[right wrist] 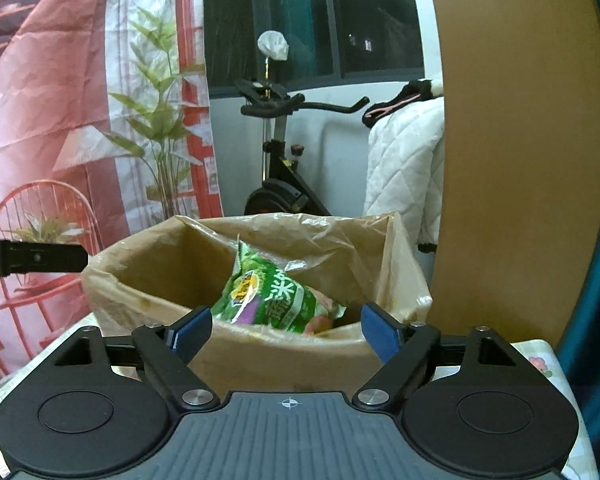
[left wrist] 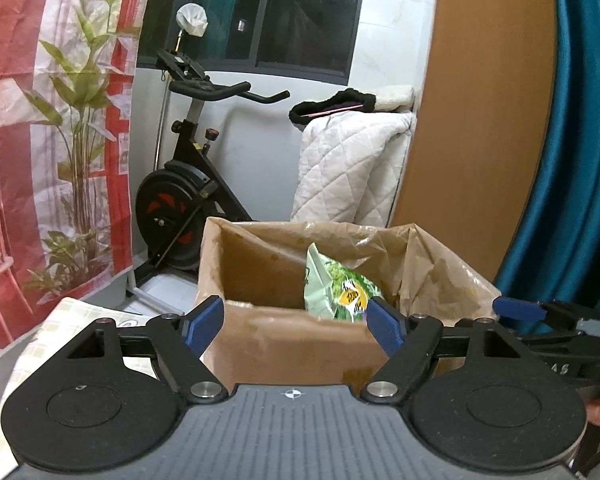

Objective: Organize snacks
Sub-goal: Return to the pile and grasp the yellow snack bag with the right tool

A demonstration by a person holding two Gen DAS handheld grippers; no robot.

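A brown cardboard box point(left wrist: 284, 344) lined with a tan plastic bag stands on the table in front of both grippers; it also shows in the right wrist view point(right wrist: 276, 356). A green snack packet point(left wrist: 336, 288) stands upright inside it, also seen in the right wrist view point(right wrist: 268, 296). My left gripper point(left wrist: 294, 326) is open and empty, just before the box's near wall. My right gripper point(right wrist: 286, 330) is open and empty at the box's near rim. The right gripper's finger point(left wrist: 520, 308) shows at the right in the left wrist view.
The table has a pale patterned cloth point(right wrist: 540, 364). Behind the box stand an exercise bike point(left wrist: 188, 184), a white quilt point(left wrist: 352, 168), a wooden panel point(left wrist: 480, 100) and a teal curtain point(left wrist: 580, 160). A red printed backdrop point(left wrist: 40, 120) hangs at the left.
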